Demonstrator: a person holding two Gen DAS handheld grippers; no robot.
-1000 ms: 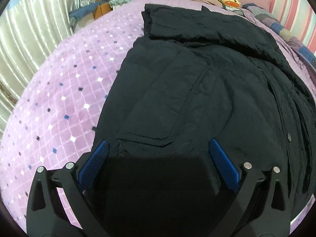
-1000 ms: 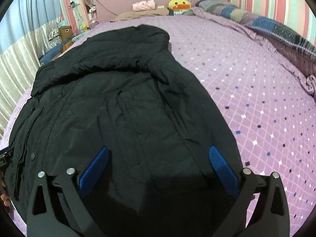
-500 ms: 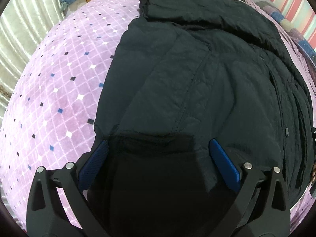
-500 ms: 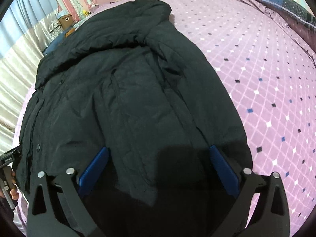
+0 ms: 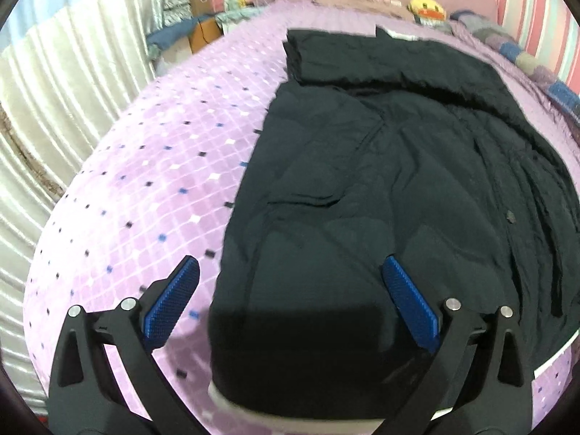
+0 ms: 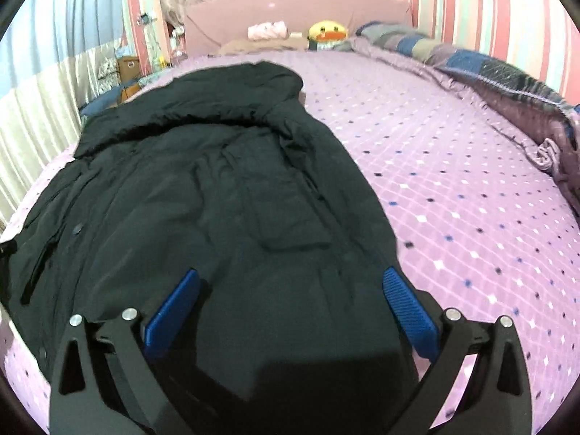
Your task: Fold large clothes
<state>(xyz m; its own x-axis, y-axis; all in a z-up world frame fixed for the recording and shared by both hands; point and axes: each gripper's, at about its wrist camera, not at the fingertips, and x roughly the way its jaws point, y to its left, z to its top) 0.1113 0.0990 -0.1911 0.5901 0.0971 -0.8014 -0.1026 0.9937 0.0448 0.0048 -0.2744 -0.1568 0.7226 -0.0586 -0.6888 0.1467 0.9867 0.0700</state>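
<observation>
Left wrist view, black coat (image 5: 380, 188) flat on purple bedspread (image 5: 145, 181), wrinkled, both claws (image 5: 290, 304) (image 6: 290, 308) wide open, holding nothing

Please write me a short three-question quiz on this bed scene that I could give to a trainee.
1. True or false: both pairs of jaws stand apart, with nothing pinched between them.
2. Which object sits near the headboard? A) a red kettle B) a yellow duck plush C) a green bucket
3. Fill in: the black coat lies spread on a ______ bedspread with small diamonds.

Key: 1 true: the left gripper and the right gripper are both open above the coat's near end. 2 B. 3 purple.
</observation>
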